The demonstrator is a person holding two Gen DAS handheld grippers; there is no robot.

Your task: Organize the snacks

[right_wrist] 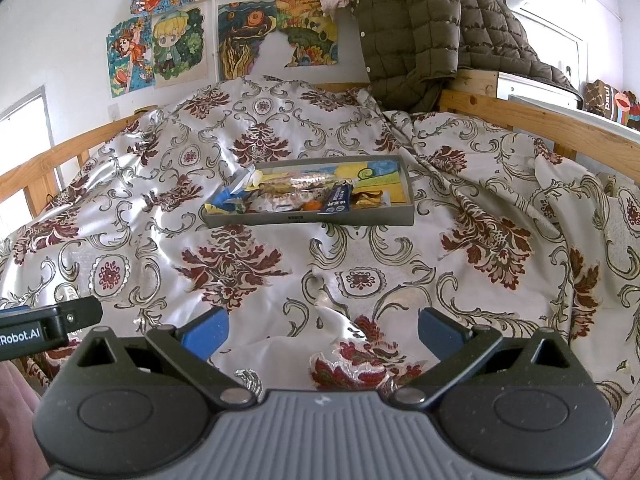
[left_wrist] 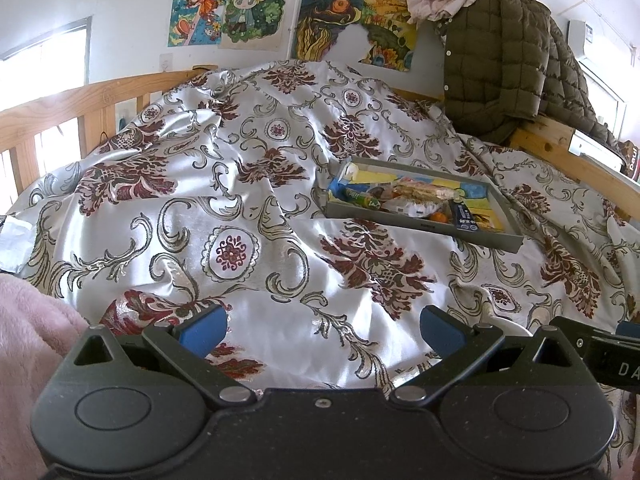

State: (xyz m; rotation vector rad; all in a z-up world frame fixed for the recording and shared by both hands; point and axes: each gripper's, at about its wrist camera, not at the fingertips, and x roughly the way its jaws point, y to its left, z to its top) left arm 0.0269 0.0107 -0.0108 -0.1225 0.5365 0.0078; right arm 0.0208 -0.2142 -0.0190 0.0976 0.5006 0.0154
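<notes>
Left tool [left_wrist: 322, 330]: blue-padded fingers spread wide with nothing between them, hovering low over the bed cover, well short of the tray.
Right tool [right_wrist: 323, 330]: likewise wide open and empty, blue pads apart, pointed toward the tray ahead.
Neighbouring tools: each view catches the other black tool body at its edge, so the two sit side by side.
Bed cover: a shiny white satin spread with dark red floral and grey scroll pattern [left_wrist: 248, 184], rumpled, lying under both tools.
Tray: a shallow grey rectangular box with a yellow and blue printed base [right_wrist: 312, 220] resting on the spread, ahead of the right tool and ahead-right of the left one.
Snacks: a heap of wrapped snacks [right_wrist: 296, 194] piled inside the tray, among them a dark blue packet [right_wrist: 338, 202], a small orange piece [right_wrist: 312, 206] and a green tube-shaped packet [left_wrist: 360, 199]; finer details are too small to tell.
Surroundings: wooden bed rail [right_wrist: 540, 120], an olive quilted jacket [right_wrist: 412, 28] hung over the frame, colourful drawings [left_wrist: 244, 12] on the white wall, pink fleece [left_wrist: 28, 344] at the left edge.
</notes>
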